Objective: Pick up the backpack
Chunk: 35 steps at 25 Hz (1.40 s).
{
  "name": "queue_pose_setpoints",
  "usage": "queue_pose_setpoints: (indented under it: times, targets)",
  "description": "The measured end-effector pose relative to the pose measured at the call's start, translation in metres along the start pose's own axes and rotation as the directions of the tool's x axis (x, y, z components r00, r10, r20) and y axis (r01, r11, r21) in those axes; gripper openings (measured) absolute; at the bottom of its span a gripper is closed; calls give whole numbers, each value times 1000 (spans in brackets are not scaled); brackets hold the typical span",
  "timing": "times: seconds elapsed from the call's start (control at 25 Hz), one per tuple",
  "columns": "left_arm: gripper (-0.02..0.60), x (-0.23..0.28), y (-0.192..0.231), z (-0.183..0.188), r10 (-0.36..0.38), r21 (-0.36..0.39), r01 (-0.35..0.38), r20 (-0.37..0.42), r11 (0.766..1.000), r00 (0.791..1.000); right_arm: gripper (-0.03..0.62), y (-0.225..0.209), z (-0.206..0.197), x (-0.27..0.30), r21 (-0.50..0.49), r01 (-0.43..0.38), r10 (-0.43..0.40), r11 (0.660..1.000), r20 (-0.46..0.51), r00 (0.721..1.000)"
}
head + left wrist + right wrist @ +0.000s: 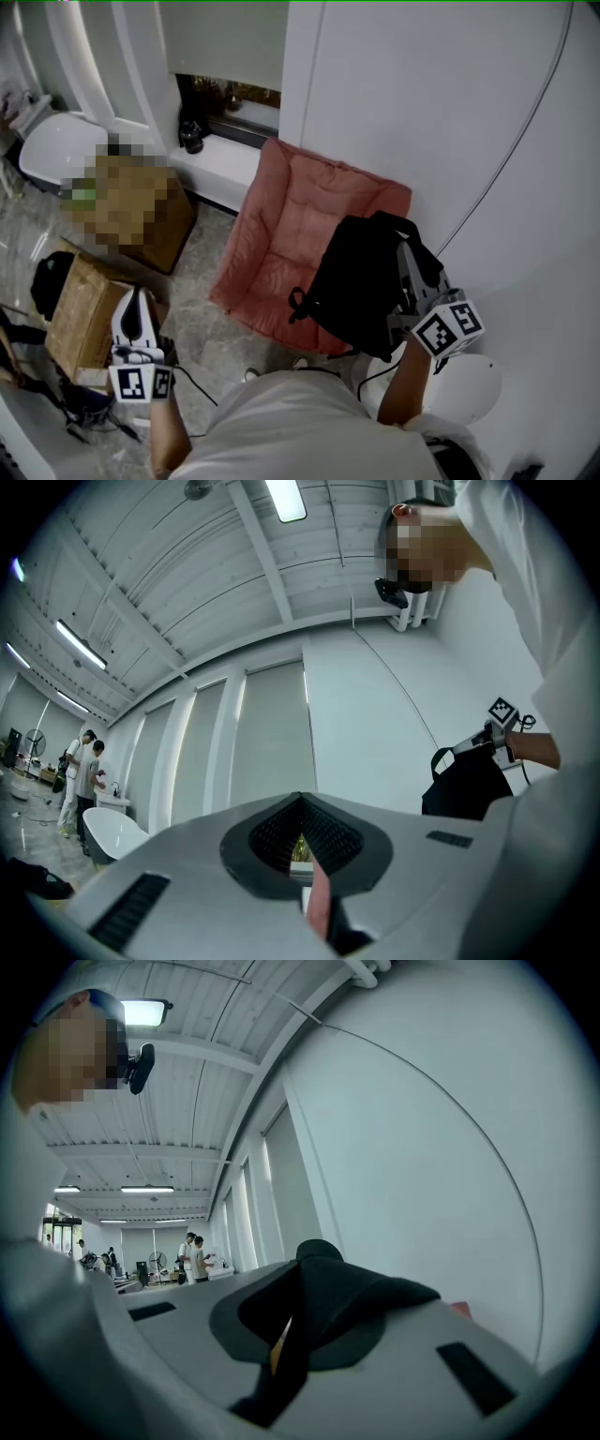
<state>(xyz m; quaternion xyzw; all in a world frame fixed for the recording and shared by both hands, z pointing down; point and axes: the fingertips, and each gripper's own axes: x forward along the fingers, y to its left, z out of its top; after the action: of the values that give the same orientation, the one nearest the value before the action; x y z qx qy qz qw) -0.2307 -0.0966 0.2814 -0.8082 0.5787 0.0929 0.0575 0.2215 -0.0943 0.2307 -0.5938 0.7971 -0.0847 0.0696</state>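
The black backpack [361, 281] hangs off the floor in front of a pink cushioned seat [291, 244], close to the white wall. My right gripper [409, 251] is shut on its top strap, and the bag dangles below and to the left of the jaws. In the right gripper view, black strap fabric [347, 1297] fills the gap between the shut jaws of that gripper [291, 1327]. My left gripper [134, 305] hovers far to the left over the boxes, shut and holding nothing. From the left gripper view, the hanging backpack [469, 785] shows at the right beyond the left gripper [302, 855].
Cardboard boxes [80, 314] and a black bag [52, 281] lie at the lower left. A white tub [56, 145] stands at the far left. A window sill [220, 159] runs behind the seat. A white rounded object [469, 389] sits by the wall. People [80, 780] stand far off.
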Motion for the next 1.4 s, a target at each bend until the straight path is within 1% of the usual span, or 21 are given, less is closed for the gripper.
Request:
queue_pose_setpoints:
  times: [0.12,0.2,0.32,0.48,0.68,0.8,0.92,1.4]
  targets:
    - [15,4,-8,6,-18,0,18,23,1000,1000,35,-2,-1,-3,4,-4,4,1000,-3,1000]
    - [15,3,-10,6,-17,5,17,16,1000,1000,35,-4,-1,-7,9,-3,3,1000,-3,1000]
    - [15,2,-16,10,-26,1,26,29,1000,999,35,-6,2,-11,13,-1,1,1000,2,1000]
    - [15,-5,-17,4,-12,6,12,0,1000,1000,35,-4,4,-13,-3,-5,5,1000,8,1000]
    - [15,-15,-17,1,4,2,-4,-11,1000,1000,34,-7,7,-18,-6,14,-14,1000,23,1000]
    - [15,-19,-17,2,5,-7,-5,-3,1000,1000,34,-4,11,-17,-14,15,-15,1000,23,1000]
    - [15,-25,-16,-4,18,-5,-18,-24,1000,1000,34,-5,12,-19,-14,20,-19,1000,28,999]
    - [15,-22,-18,-3,21,6,-21,-22,1000,1000,34,-4,9,-15,-33,4,-4,999,8,1000]
